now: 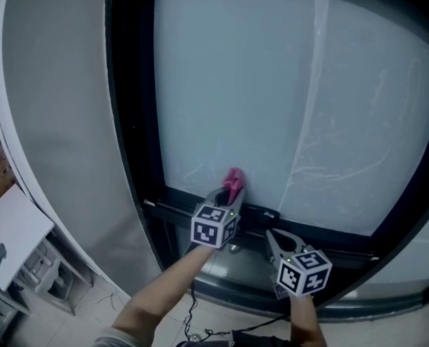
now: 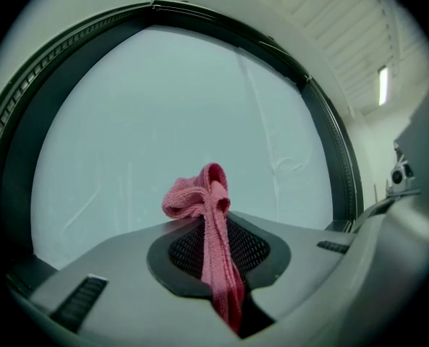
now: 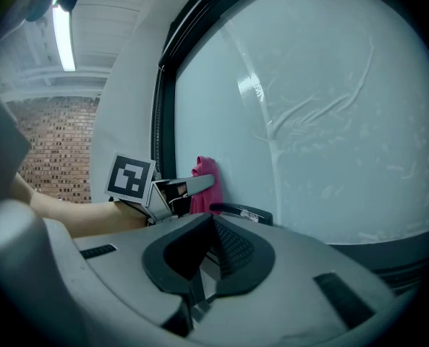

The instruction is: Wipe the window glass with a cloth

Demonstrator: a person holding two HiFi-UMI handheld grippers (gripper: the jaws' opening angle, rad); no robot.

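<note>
The window glass [image 1: 286, 100] is a large pale frosted pane in a black frame [image 1: 131, 121]. My left gripper [image 1: 228, 195] is shut on a pink cloth [image 1: 234, 181], whose bunched end sits against the lower part of the pane. In the left gripper view the cloth [image 2: 200, 197] runs back between the jaws of the left gripper [image 2: 213, 230], and the glass [image 2: 178, 114] fills the view behind it. My right gripper [image 1: 270, 235] hangs lower right, by the bottom frame, shut and empty. The right gripper view shows its closed pads [image 3: 232, 248], the cloth [image 3: 203, 183] and the glass [image 3: 330, 121].
A black window handle [image 3: 243, 212] lies on the bottom frame rail [image 1: 323, 237] between the grippers. A white wall [image 1: 62, 121] flanks the window on the left. Below left stand a white table [image 1: 11, 230] and shelving; cables [image 1: 200, 324] lie on the floor. A brick wall [image 3: 55, 150] is behind.
</note>
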